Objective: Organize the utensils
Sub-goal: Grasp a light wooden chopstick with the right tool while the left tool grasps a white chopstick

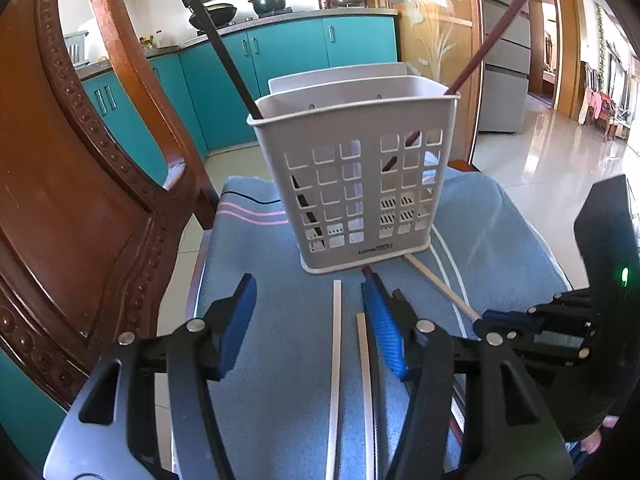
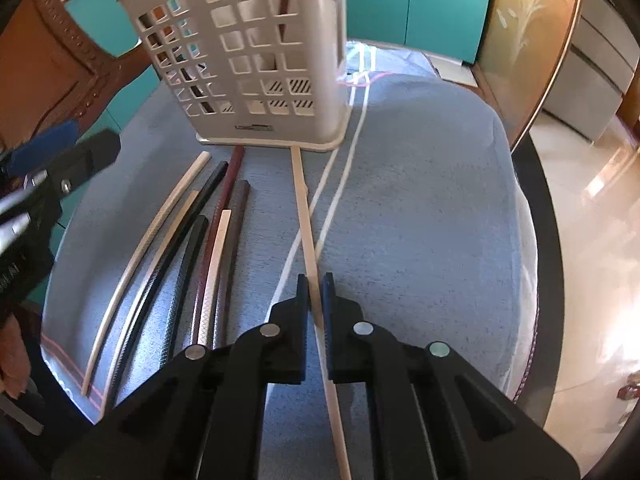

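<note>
A pale grey slotted utensil basket (image 1: 352,184) stands on the blue cloth (image 1: 264,360). A black chopstick (image 1: 224,56) leans in its left compartment and a dark red chopstick (image 1: 488,44) in its right one. My left gripper (image 1: 310,324) is open low over the cloth, and two white chopsticks (image 1: 336,340) lie loose between its blue pads. My right gripper (image 2: 315,284) is shut on a tan chopstick (image 2: 302,200) whose far end touches the basket's base (image 2: 256,52). In the left wrist view the right gripper (image 1: 484,318) holds the tan chopstick (image 1: 440,286) at the right.
Several white, black and dark red chopsticks (image 2: 208,216) lie side by side on the cloth, left of the right gripper. A carved wooden chair back (image 1: 80,184) stands close on the left. Teal cabinets (image 1: 280,56) are behind, and tiled floor (image 1: 560,160) lies to the right.
</note>
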